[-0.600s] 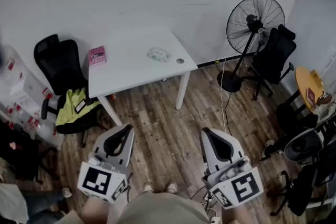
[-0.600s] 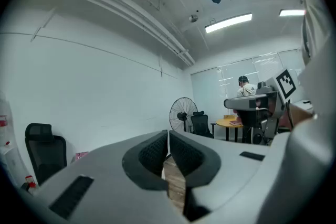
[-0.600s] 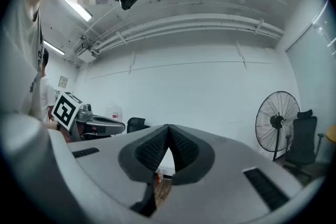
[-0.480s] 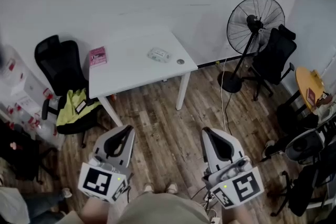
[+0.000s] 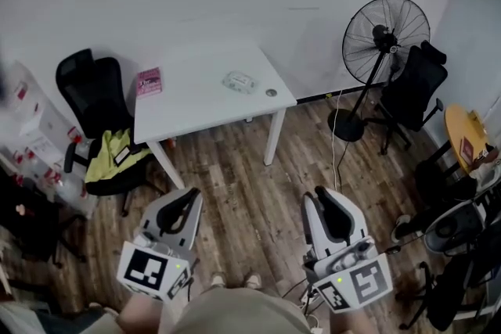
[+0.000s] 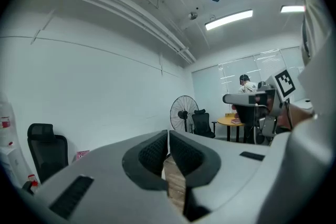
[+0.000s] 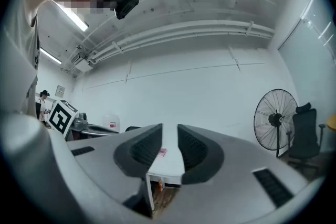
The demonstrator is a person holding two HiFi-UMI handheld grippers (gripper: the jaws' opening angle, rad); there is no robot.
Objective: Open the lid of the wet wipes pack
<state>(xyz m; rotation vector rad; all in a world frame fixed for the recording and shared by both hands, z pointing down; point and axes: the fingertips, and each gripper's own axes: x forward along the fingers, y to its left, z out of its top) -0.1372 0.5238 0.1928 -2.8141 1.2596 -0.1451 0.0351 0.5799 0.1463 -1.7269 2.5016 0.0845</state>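
Note:
The wet wipes pack (image 5: 239, 80), pale with a lid on top, lies on the white table (image 5: 196, 102) far across the room. Both grippers are held low over the wooden floor, well short of the table. My left gripper (image 5: 190, 192) is shut with nothing in it; in the left gripper view its pads (image 6: 157, 152) meet at the tip. On the right, my gripper (image 5: 325, 194) points at the table, its jaws a narrow gap apart and empty. In the right gripper view the table top (image 7: 169, 165) shows through that gap; the pack is not visible there.
A pink booklet (image 5: 148, 80) and a small round object (image 5: 271, 92) also lie on the table. A black chair (image 5: 90, 94) with a yellow-green vest stands left of it. A standing fan (image 5: 386, 31), a cable on the floor and more chairs (image 5: 411, 90) are at right.
The head view has shifted a little, so the table and fan sit slightly further right and lower. Both grippers stay near the bottom of the view, jaws unchanged.

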